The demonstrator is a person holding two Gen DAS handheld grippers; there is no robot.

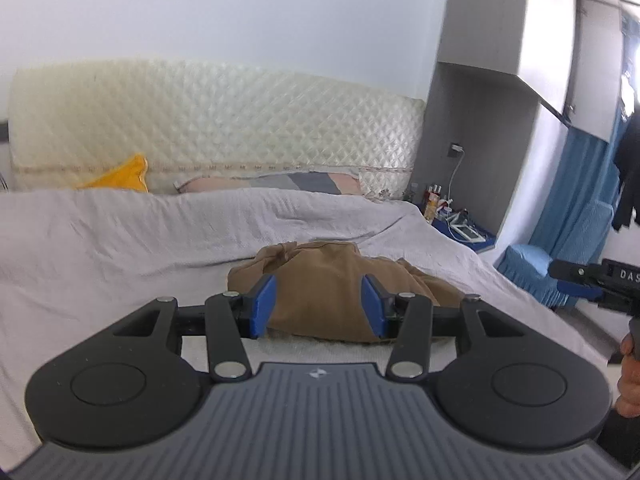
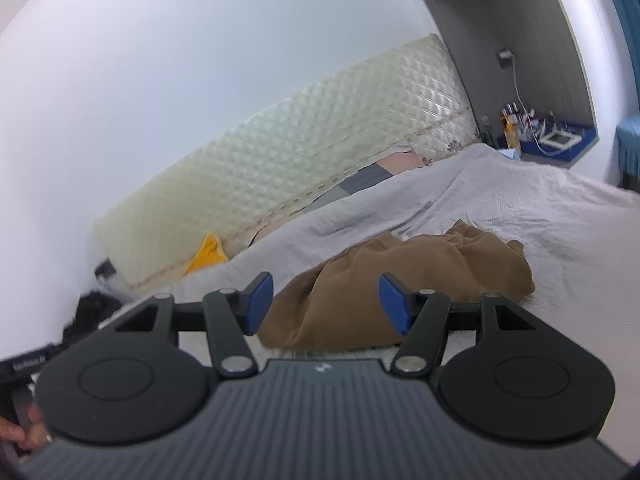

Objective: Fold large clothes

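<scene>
A: Where are we looking for the big clothes?

B: We are looking at a brown garment [image 1: 324, 280] lying in a bunched-up heap on the grey bedspread [image 1: 120, 232], near the middle of the bed. We cannot tell yet if it is a shirt or trousers.

A: Are we holding it?

B: No. We are keeping our left gripper [image 1: 317, 306] spread wide, with nothing between its blue pads [image 1: 264, 306]. Our right gripper [image 2: 326, 304] is spread wide too, and empty. Both are hanging just in front of the heap.

A: So how much folding are we done with?

B: We think none. The garment is looking crumpled, with no neat edges. We are guessing we need to spread it flat first, then fold it.

A: What is behind it?

B: A striped pillow [image 1: 280, 182] and a yellow cloth [image 1: 124, 174] are sitting by the quilted headboard [image 1: 208, 120].
</scene>
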